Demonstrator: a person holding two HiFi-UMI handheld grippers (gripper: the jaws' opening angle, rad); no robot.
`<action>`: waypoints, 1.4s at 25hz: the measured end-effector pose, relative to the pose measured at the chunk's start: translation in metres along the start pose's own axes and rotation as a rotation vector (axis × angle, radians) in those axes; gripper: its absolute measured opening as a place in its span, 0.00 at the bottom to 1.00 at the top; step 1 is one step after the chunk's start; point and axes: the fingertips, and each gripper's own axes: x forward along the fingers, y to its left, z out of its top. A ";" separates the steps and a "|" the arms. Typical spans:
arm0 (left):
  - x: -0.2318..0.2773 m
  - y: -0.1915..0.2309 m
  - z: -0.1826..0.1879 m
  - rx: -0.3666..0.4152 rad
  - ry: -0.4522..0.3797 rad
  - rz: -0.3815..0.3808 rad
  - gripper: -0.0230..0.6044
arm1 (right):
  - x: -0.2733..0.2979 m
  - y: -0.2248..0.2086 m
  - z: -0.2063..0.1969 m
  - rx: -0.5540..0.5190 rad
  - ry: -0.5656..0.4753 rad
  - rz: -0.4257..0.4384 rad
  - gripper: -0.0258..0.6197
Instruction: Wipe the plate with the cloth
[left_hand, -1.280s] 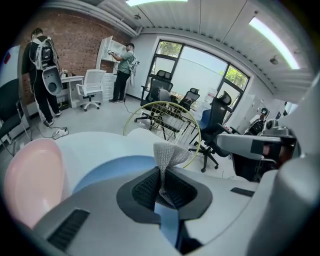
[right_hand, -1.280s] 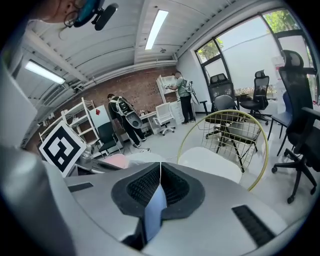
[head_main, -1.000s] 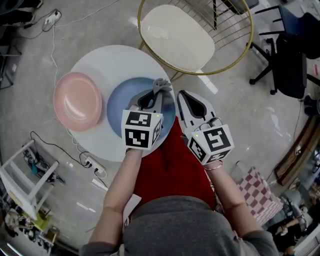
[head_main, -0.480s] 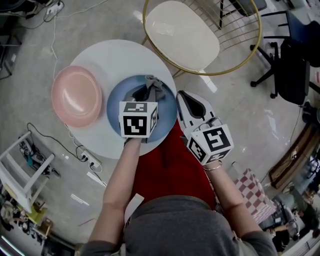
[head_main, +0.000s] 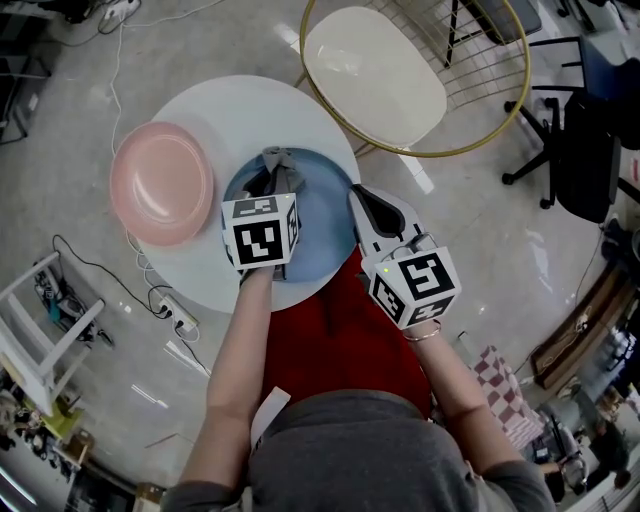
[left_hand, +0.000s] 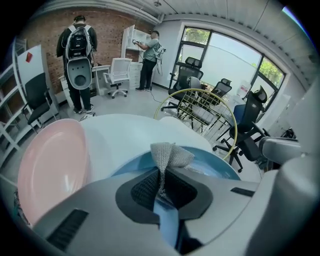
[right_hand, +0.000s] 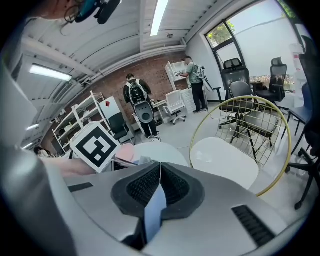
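Grey mesh cloth (head_main: 282, 163), one bunched piece clamped in the left tool (left_hand: 161, 176), rests on the blue plate (head_main: 325, 228) at the round counter's (head_main: 250, 110) right edge, the right tool (head_main: 361, 196) shut on that plate's rim, both forearms (head_main: 240, 350) stretched forward, a second, pink plate (head_main: 160, 183) overhanging the left edge.

grey cloth (head_main: 281, 166), blue plate (head_main: 325, 218), pink plate (head_main: 160, 184)
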 end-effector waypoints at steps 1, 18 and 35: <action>-0.002 0.005 -0.001 -0.011 0.000 0.017 0.09 | 0.001 0.002 0.000 -0.004 0.003 0.004 0.09; -0.041 0.062 -0.035 -0.117 0.026 0.182 0.09 | 0.006 0.041 0.000 -0.071 0.013 0.063 0.09; -0.095 0.065 -0.067 -0.088 -0.020 0.171 0.09 | -0.029 0.039 -0.026 -0.040 -0.020 -0.057 0.09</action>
